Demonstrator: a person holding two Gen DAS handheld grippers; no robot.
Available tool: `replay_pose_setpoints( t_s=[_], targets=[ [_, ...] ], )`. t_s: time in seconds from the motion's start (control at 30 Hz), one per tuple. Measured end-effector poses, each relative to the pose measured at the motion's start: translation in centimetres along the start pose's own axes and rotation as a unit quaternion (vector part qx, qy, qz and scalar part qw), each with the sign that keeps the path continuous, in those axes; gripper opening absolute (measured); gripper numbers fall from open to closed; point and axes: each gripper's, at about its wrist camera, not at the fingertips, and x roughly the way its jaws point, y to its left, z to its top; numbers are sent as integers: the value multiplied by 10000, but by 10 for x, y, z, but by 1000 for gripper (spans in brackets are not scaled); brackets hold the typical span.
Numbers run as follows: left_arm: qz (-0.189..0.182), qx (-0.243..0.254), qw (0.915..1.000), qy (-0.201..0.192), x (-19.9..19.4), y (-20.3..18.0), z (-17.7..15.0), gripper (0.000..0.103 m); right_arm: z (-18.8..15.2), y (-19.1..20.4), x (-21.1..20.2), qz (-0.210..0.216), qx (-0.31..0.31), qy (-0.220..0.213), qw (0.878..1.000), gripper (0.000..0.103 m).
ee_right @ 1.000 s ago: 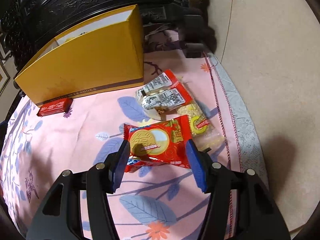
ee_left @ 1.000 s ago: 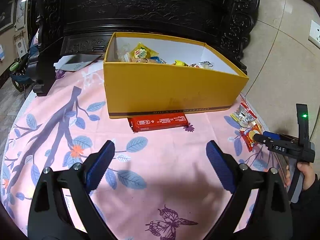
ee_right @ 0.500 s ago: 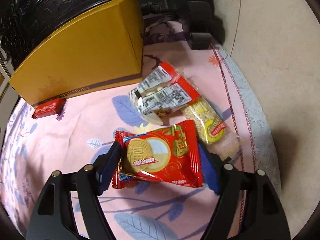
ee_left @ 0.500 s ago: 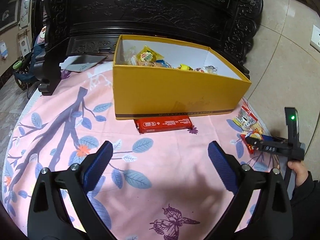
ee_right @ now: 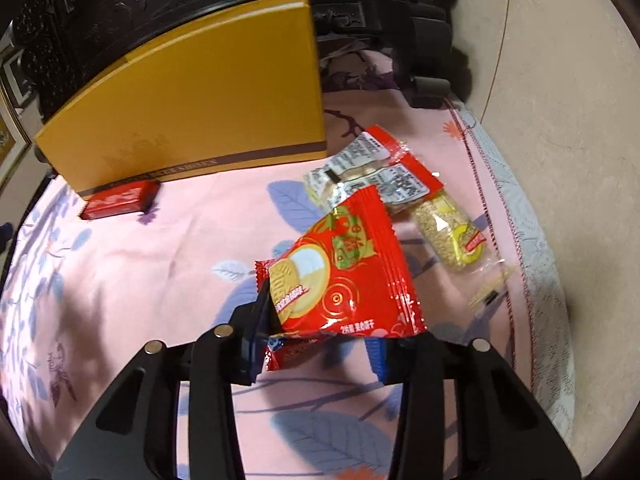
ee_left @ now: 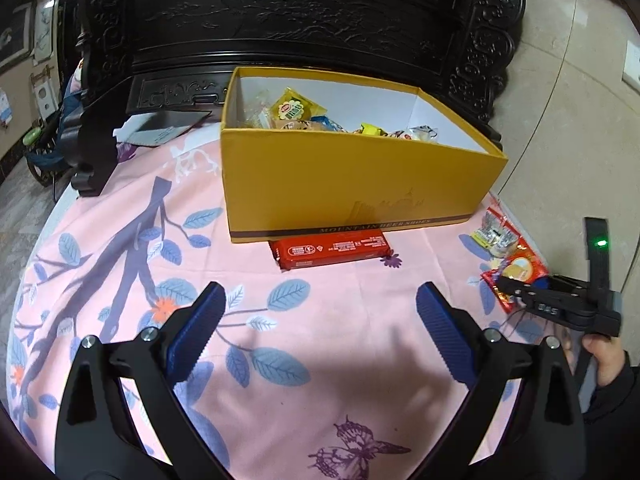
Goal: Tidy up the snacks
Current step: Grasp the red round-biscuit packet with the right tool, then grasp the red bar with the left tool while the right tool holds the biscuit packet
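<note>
A yellow box (ee_left: 352, 184) with several snacks inside stands at the back of the pink floral cloth; it also shows in the right wrist view (ee_right: 192, 100). A long red bar (ee_left: 330, 248) lies against its front, also seen in the right wrist view (ee_right: 120, 200). My right gripper (ee_right: 320, 340) is shut on a red biscuit packet (ee_right: 344, 276), tilted up off the cloth; that packet also shows in the left wrist view (ee_left: 516, 270). Behind it lie a red-and-silver packet (ee_right: 376, 172) and a yellow sesame bar (ee_right: 452, 236). My left gripper (ee_left: 320, 324) is open and empty above the cloth.
Dark carved wooden furniture (ee_left: 304, 20) rises behind the box. The cloth's right edge (ee_right: 532, 248) borders beige floor. Papers (ee_left: 160, 128) lie at the back left. The person's hand (ee_left: 604, 360) holds the right gripper at the right.
My right gripper closed on the red biscuit packet and tipped it up off the cloth. My left gripper stayed open and shifted only slightly.
</note>
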Motion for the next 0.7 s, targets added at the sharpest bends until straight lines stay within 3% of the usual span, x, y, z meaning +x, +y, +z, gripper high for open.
replay_pose_setpoints(
  t_s=[0.13, 0.2, 0.27, 0.43, 0.5, 0.7],
  targets=[
    [31, 307, 9995, -21, 15, -9, 6, 98, -5, 10, -7, 164, -17, -25, 9999, 41],
    [-157, 587, 9982, 12, 26, -16, 9, 98, -6, 15, -11, 244, -45, -52, 9997, 41],
    [-583, 928, 9938, 206, 42, -25, 13, 98, -6, 15, -14, 304, -13, -88, 9995, 41],
    [-1102, 2117, 9672, 866, 81, -44, 18, 98, -5, 10, -30, 375, 144, -259, 9989, 41],
    [-1280, 2331, 9578, 1089, 91, -44, 19, 98, -4, 9, -35, 387, 160, -314, 9986, 41],
    [-1313, 2765, 9409, 1452, 117, -37, 23, 98, -3, 10, -36, 480, 187, -333, 9981, 41]
  ],
)
